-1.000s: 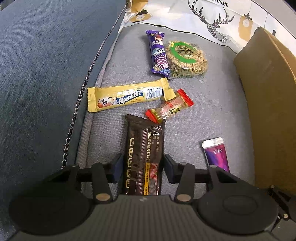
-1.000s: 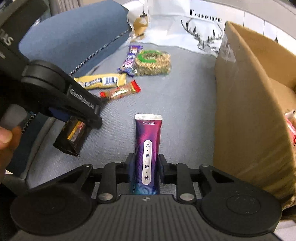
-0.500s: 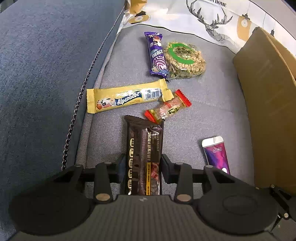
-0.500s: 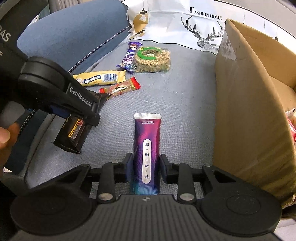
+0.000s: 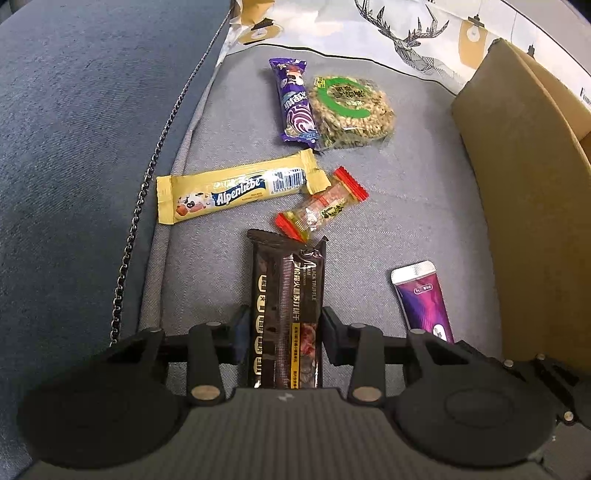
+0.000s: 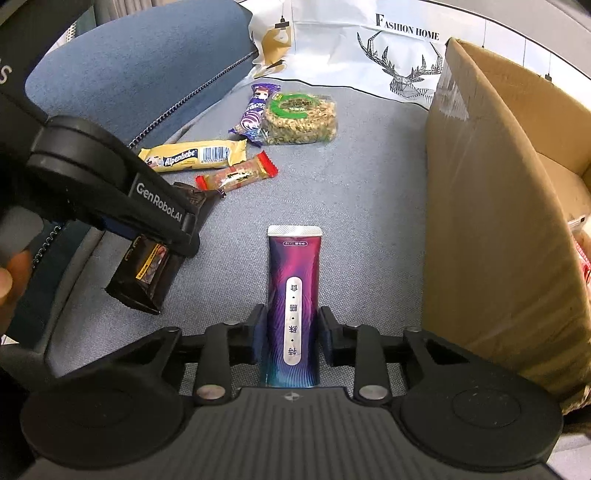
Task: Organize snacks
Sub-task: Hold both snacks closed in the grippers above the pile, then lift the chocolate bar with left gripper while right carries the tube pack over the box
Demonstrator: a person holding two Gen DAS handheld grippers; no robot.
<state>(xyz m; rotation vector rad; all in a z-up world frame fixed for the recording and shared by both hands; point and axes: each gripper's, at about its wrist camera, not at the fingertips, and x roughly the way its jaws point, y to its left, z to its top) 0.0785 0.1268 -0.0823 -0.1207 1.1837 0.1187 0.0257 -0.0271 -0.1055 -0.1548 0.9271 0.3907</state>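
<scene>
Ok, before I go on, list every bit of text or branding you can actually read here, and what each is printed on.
"Alpenliebe": yellow candy bar.
"BLACK TRUFFLE": dark cracker pack, between the left gripper pads; its Chinese print is too small to read.
"GenRobot.AI": left gripper's body, seen in the right wrist view.
"FASHION HOME": white deer-print sheet.
Purple sachet, purple wrapper, green-ring noodle pack, red-ended candy: print unreadable.

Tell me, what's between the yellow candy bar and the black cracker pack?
The small red-ended candy lies between the yellow bar and black pack, seen from the left wrist.
</scene>
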